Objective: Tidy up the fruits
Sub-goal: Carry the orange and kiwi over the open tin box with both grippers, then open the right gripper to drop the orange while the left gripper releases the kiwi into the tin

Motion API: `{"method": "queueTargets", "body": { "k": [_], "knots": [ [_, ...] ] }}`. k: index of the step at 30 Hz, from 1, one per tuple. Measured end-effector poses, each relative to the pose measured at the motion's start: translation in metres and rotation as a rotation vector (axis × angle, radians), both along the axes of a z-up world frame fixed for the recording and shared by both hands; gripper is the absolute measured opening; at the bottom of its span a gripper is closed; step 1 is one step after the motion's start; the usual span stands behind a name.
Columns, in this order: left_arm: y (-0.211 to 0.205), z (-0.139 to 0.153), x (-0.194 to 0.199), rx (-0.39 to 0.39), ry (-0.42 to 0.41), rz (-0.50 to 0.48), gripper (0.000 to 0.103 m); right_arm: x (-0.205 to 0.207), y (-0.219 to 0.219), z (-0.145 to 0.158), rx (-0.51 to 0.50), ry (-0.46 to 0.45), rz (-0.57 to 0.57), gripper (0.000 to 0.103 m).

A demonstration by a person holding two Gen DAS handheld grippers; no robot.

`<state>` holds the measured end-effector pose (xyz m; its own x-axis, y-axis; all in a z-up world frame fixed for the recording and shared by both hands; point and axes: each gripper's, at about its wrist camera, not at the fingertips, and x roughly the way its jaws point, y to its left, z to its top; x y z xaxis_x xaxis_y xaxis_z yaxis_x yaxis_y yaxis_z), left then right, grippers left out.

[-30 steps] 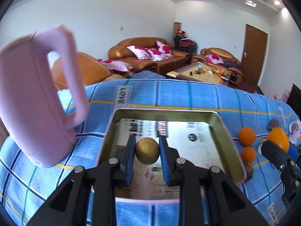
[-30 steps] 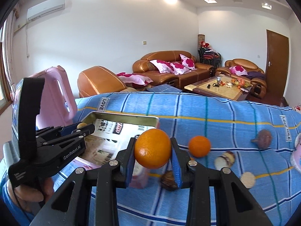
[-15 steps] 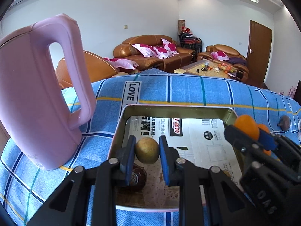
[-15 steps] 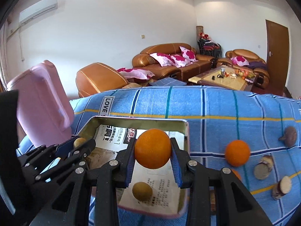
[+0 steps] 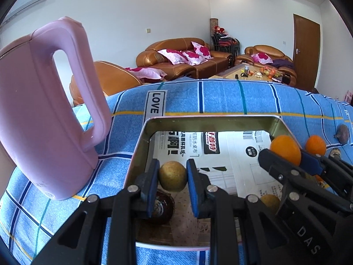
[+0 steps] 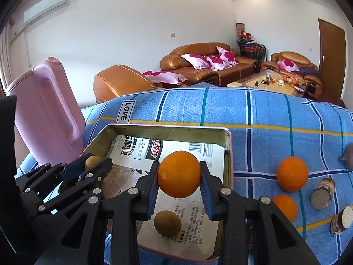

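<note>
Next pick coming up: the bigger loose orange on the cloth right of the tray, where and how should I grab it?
Grip the loose orange across its widest middle, coming from above and the near side. It is round and sits free on the cloth; the smaller orange crowds its near-left.

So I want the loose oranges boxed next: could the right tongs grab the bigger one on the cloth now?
Probably not yet: the right tongs already clamp an orange above the tin tray; the bigger orange itself lies unobstructed.

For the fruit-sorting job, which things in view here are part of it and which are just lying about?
Part of the job:
- orange in the right gripper
- small brown fruit in the left gripper
- metal tray
- brown fruit in the tray
- loose oranges on the cloth

Lying about:
- pink jug
- cut root pieces
</note>
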<state>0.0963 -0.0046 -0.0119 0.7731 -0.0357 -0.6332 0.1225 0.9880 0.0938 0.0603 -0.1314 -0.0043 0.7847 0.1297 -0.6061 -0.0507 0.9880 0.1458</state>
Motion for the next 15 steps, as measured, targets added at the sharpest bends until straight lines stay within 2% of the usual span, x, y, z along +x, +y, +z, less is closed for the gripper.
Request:
{"method": "queueTargets", "body": {
  "k": [15],
  "knots": [
    [0.003, -0.008, 0.013, -0.022, 0.06, 0.008, 0.026, 0.007, 0.003, -0.005, 0.026, 0.047, 0.036, 0.037]
  ]
}}
